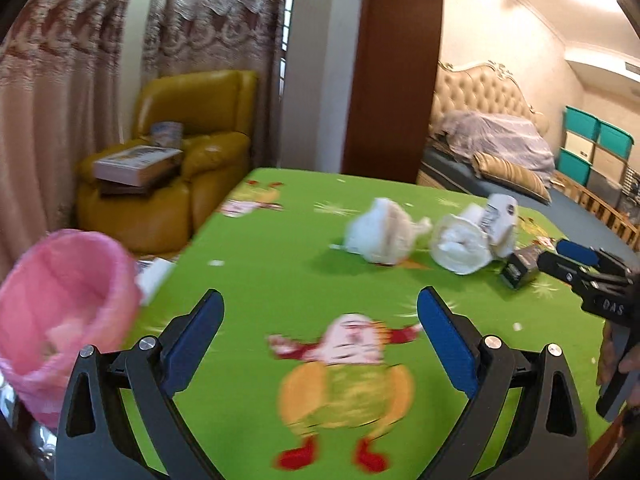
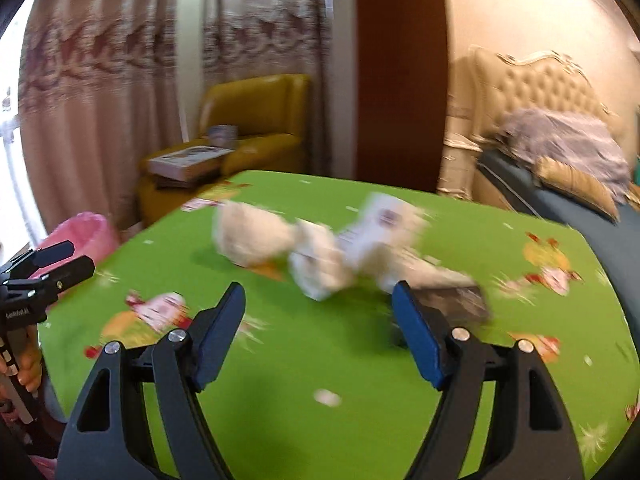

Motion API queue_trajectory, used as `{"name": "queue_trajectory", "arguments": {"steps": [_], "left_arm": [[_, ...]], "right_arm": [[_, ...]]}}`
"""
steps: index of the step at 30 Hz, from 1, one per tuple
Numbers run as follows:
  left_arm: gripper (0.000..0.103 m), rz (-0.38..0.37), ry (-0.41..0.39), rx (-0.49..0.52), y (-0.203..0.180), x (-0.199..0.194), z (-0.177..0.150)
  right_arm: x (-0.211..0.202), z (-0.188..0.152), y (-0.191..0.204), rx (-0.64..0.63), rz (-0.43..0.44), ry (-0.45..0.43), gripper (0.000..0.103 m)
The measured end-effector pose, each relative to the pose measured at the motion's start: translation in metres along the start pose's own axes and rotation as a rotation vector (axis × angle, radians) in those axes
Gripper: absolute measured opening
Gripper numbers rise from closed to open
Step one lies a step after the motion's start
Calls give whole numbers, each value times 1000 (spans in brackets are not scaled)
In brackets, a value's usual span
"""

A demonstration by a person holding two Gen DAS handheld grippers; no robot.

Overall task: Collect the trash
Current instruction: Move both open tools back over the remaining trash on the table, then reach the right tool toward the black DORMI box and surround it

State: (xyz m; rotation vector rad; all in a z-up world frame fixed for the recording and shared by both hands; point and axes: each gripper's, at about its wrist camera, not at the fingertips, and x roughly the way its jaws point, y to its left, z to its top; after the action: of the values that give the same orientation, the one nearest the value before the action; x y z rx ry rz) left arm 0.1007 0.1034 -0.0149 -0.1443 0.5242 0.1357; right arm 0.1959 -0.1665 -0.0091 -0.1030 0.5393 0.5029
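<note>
trash [image 1: 380, 236] ahead of fingers, untouched | left gripper [image 1: 320, 320], right gripper [image 2: 320, 312] wide, empty

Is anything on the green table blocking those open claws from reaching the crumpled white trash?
Nothing visible does. Bare green tablecloth lies between the open left tool and the crumpled white wads. The right tool is open too, with a small dark box beside its right finger.

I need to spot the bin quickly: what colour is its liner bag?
Pink; the liner bag shows best in the left wrist view.
</note>
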Motion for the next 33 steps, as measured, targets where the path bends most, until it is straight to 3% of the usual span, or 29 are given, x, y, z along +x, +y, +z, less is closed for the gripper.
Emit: {"name": "queue_trajectory", "arguments": {"steps": [6, 11, 14, 23, 29, 33], "left_arm": [[91, -7, 10, 71, -60, 34, 5], [91, -24, 24, 75, -87, 56, 4], [91, -28, 46, 82, -94, 66, 3], [91, 19, 124, 124, -103, 85, 2], [91, 67, 77, 153, -101, 71, -1], [91, 57, 128, 128, -85, 64, -9]], "right_arm": [[-8, -23, -53, 92, -82, 0, 74], [-5, -29, -59, 105, -91, 6, 74], [-6, -29, -61, 114, -102, -1, 74], [11, -29, -73, 216, -143, 90, 74], [34, -17, -61, 219, -191, 109, 74], [59, -2, -47, 218, -235, 126, 83]]}}
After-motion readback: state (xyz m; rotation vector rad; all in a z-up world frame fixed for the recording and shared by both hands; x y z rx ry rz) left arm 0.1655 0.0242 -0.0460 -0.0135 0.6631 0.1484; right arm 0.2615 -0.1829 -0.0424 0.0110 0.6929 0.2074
